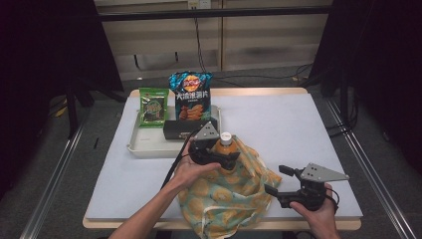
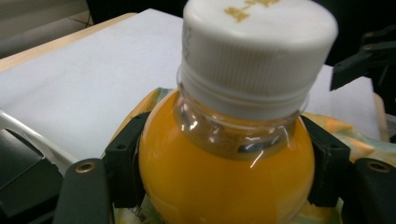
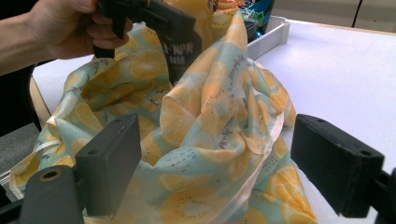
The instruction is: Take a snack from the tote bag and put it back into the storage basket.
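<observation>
Orange juice bottle (image 2: 224,163): clamped in your left gripper (image 1: 215,155) jaws above the bag (image 1: 234,196), not yet inside; right gripper (image 3: 219,163) jaws apart.

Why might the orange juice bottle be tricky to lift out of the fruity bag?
The juice bottle looks full up to its neck, so it is probably heavy for its size. Its rounded, glossy shoulder sits between the left tool pads, so it could slip. The bag is soft, crumpled cloth and will likely flop rather than hold the bottle steady.
</observation>
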Available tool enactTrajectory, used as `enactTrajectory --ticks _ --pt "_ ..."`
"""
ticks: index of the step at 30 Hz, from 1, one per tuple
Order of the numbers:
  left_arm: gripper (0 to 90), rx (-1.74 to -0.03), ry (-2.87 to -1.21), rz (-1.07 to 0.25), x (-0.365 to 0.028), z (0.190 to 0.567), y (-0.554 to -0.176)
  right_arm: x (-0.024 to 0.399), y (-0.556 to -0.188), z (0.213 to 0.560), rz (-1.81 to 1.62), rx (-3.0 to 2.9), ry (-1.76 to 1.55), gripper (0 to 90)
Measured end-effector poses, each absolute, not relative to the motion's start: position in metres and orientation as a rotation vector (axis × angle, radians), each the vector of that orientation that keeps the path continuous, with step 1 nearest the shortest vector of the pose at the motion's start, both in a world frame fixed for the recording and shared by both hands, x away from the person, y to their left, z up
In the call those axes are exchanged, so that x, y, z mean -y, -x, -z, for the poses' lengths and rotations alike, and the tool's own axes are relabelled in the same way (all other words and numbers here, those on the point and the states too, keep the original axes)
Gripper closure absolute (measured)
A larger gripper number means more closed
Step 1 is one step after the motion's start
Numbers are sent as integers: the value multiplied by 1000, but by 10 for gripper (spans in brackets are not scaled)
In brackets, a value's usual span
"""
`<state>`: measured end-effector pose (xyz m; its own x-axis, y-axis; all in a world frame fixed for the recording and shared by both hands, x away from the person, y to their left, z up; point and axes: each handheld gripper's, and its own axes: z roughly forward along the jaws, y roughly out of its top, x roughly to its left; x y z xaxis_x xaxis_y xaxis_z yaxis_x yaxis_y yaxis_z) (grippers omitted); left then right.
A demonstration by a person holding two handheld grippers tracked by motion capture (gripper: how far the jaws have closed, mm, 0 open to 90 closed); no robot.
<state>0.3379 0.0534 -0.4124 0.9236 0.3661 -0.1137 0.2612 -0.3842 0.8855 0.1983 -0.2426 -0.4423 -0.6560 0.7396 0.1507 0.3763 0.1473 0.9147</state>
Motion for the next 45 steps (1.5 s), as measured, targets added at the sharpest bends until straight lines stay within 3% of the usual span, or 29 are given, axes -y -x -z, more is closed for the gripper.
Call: enactTrajectory --ticks 12,28,45 --pt "303 -359 -1960 -21 -68 396 -340 243 -199 442 -1518 -2093 -1076 152" --pt "304 -226 -1972 0 -75 383 -336 244 -198 441 -1508 -2083 -1066 149" --pt "303 -220 -1964 26 -110 369 -338 249 -200 441 -1517 -2075 -1067 147"
